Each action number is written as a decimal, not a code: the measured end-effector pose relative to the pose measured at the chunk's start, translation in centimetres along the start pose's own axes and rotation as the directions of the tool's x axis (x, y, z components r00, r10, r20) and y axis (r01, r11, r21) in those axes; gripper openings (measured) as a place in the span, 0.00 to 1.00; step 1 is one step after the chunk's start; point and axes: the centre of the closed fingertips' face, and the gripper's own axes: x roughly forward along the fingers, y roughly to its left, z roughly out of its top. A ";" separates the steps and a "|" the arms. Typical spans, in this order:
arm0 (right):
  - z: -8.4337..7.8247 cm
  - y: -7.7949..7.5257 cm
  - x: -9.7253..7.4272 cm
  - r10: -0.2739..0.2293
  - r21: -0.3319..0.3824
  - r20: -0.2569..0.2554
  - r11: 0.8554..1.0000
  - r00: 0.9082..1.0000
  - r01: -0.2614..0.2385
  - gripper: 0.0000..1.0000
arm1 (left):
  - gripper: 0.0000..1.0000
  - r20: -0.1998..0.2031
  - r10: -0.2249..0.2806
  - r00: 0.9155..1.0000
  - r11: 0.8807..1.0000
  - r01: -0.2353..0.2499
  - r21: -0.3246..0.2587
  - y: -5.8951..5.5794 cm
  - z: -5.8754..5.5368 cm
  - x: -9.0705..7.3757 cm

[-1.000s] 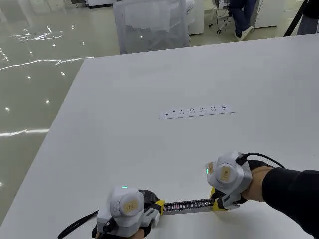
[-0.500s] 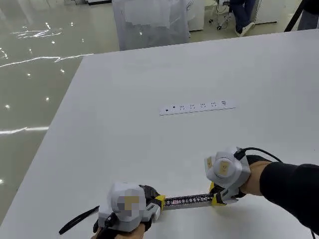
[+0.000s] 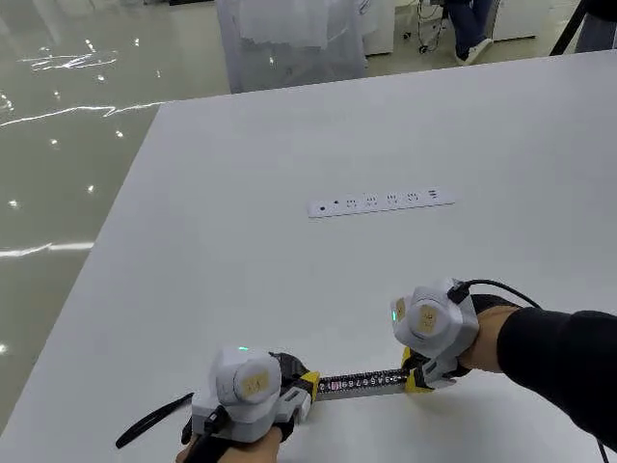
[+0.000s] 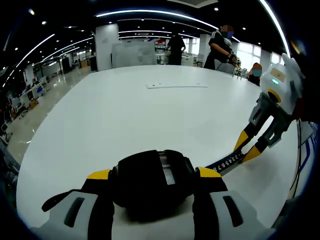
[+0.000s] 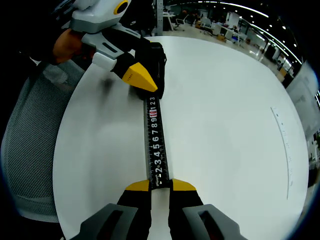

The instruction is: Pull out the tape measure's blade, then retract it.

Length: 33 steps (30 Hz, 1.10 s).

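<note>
On the table [image 3: 289, 260], the left gripper [image 4: 155, 174] clenched the tape measure [image 5: 156, 55] and the right gripper [image 5: 161, 185] pinched its blade [image 5: 154, 145]; a straight, slow move seemed wise.

A large open lab hall: glossy floor [image 3: 67, 154], ceiling light strips [image 4: 150, 11], long white workbench [image 3: 289, 145].
</note>
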 end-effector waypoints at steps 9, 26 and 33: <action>0.2 0.0 0.1 -0.003 0.003 -0.001 1.000 1.000 0.003 0.07 | 0.59 0.002 0.001 1.000 1.000 -0.001 0.006 0.0 0.0 0.1; 0.6 0.1 0.3 -0.004 -0.002 -0.001 1.000 1.000 0.004 0.07 | 0.59 -0.003 0.006 1.000 1.000 -0.006 0.021 -0.1 0.0 0.0; 0.8 0.1 0.4 -0.006 -0.001 0.004 1.000 1.000 0.006 0.07 | 0.60 0.006 0.017 1.000 0.999 -0.018 0.048 -0.1 -0.1 0.0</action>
